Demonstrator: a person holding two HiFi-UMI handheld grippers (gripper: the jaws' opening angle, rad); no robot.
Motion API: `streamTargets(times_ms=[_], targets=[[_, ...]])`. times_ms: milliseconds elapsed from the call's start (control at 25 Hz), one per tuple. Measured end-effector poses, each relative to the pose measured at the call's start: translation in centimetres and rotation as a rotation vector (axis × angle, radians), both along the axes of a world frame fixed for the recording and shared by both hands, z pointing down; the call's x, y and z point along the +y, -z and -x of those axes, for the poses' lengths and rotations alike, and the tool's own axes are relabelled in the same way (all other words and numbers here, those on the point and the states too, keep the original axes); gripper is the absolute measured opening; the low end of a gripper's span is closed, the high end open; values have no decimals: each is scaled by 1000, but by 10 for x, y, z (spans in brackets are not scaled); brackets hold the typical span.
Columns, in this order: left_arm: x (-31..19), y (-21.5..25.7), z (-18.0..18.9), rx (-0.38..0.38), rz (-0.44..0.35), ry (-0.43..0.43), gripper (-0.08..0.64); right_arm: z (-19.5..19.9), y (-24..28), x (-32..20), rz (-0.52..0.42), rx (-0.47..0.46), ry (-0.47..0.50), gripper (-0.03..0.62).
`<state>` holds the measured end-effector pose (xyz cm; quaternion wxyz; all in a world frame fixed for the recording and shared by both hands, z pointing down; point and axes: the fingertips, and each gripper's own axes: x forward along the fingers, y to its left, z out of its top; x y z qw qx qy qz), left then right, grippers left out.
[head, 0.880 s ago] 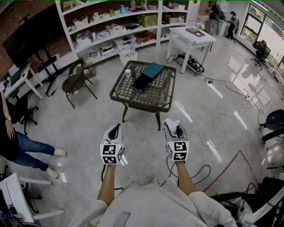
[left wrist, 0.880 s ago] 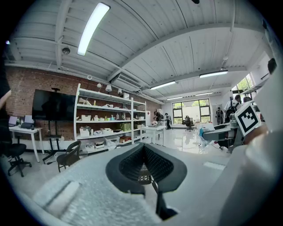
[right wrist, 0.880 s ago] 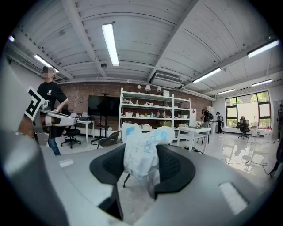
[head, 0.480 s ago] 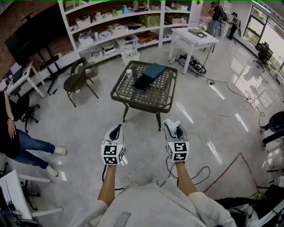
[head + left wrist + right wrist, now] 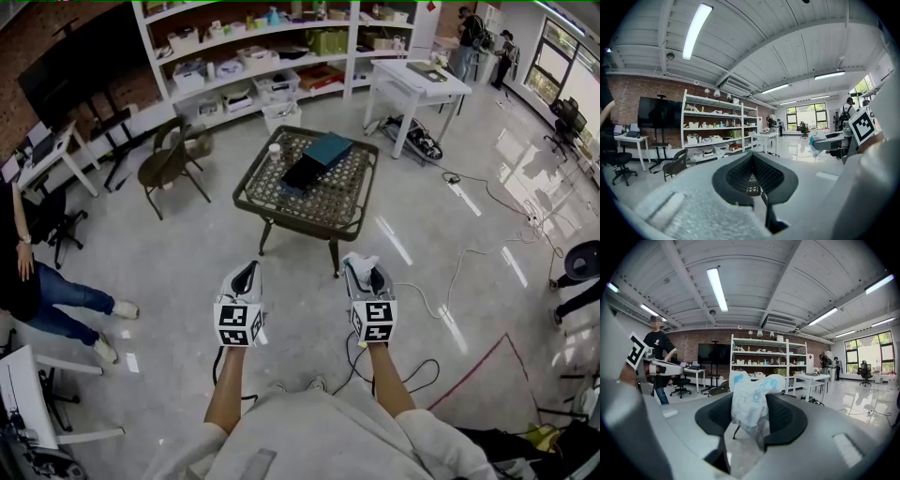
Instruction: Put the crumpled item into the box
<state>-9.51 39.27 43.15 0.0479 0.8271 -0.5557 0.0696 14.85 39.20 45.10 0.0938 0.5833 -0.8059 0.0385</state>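
The right tool is clamped on the crumpled item, a white wrapper with blue print that bulges up between its dark pads. The left tool is closed with nothing in it, its pads meeting at the tips. Both are held side by side at waist height over the pale floor, well short of the table.

Compared with the frame of nearly a second ago, the tools sit at almost the same place in the head view, a touch higher, and the grip on the crumpled item looks unchanged. The room around them has shifted. The table and the box on it lie a little further right, the shelves reach lower into the picture, and the white table at the back has slid rightward. The seated person at the left edge has drawn their feet nearer the edge. The box lies open on the table, dark tray beside teal lid, with a small bottle just beside it.
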Motion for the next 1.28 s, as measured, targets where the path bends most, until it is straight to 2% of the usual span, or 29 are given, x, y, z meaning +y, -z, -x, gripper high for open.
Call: streamTargets(times_ms=[320, 680, 960, 1280], targets=[[-8, -4, -13, -10, 6, 33, 2, -5, -5, -19, 10, 4, 47, 190], [-41, -25, -6, -2, 35, 51, 2, 2, -18, -56, 22, 17, 70, 190], [-111, -32, -11, 13, 42, 14, 2, 4, -24, -116, 30, 30, 53, 190], [-223, -24, 2, 32, 36, -42, 2, 15, -13, -214, 29, 49, 1, 190]])
